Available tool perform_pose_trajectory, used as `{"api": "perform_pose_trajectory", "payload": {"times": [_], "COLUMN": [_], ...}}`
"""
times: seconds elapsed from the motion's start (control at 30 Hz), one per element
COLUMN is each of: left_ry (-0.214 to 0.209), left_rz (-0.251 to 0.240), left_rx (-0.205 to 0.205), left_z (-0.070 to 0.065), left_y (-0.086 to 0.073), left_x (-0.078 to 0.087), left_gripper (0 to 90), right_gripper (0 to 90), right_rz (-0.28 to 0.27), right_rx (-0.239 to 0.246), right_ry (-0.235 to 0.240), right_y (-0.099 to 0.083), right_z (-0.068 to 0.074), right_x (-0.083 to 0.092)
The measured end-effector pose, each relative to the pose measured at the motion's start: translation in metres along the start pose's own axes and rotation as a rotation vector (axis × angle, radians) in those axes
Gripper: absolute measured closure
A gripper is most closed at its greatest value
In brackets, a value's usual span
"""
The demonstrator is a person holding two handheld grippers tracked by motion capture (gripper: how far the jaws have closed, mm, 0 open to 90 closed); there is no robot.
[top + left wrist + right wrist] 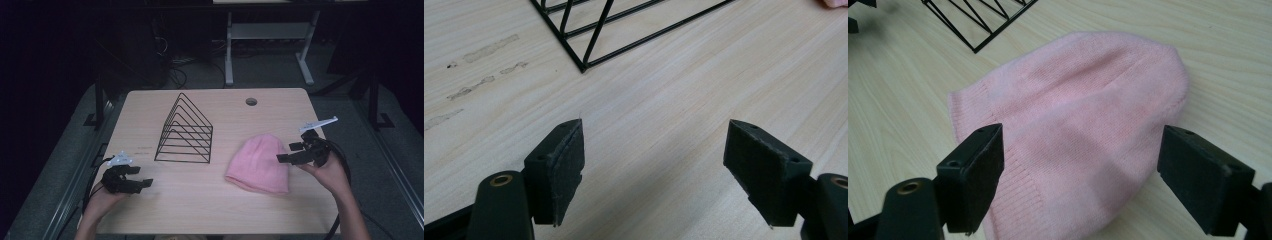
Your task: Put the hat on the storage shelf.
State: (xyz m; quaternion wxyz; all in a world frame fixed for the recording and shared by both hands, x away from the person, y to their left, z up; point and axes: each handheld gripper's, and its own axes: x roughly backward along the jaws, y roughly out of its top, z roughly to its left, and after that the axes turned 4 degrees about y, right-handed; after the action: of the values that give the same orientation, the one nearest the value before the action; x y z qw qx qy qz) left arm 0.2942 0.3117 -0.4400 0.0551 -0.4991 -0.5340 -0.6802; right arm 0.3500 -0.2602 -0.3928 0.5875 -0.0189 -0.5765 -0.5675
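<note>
Your right gripper [286, 153] sits at the right of the high view, just beside the right edge of the pink beanie [260, 164], with its jaws spread wide and nothing pinched between them. In the right gripper view the beanie [1073, 125] fills the centre of the frame, lying flat on the table [1228, 65] with its ribbed cuff toward the lower left and its rounded crown toward the upper right; the two black pads [975, 177] stand on either side of it at the bottom, clear of the knit. Your left gripper [145, 183] rests at the lower left of the high view, well apart from the beanie, and its jaws are likewise released, with bare wood showing between them in the left gripper view. The black wire rack [186, 131] stands upright in the middle of the table, to the upper left of the beanie; one corner of the rack [584, 65] shows at the top of the left gripper view.
</note>
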Motion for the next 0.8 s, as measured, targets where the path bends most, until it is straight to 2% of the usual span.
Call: {"api": "perform_pose_trajectory", "payload": {"times": [0.47, 0.57, 0.8], "left_ry": [0.004, 0.003, -0.001], "left_rz": [-0.008, -0.014, -0.011], "left_rx": [-0.018, -0.014, -0.017], "left_z": [-0.002, -0.002, -0.003], "left_y": [0.003, 0.003, 0.003], "left_x": [0.005, 0.005, 0.004], "left_gripper": [24.5, 24.5, 24.5], "right_gripper": [18.6, 19.2, 21.1], "right_rz": [0.054, 0.063, 0.090], "right_rx": [-0.022, -0.026, -0.068], "right_ry": [0.009, 0.005, -0.014], "right_y": [0.025, 0.029, 0.036], "right_z": [-0.012, -0.017, -0.033], "right_x": [-0.019, -0.023, -0.034]}}
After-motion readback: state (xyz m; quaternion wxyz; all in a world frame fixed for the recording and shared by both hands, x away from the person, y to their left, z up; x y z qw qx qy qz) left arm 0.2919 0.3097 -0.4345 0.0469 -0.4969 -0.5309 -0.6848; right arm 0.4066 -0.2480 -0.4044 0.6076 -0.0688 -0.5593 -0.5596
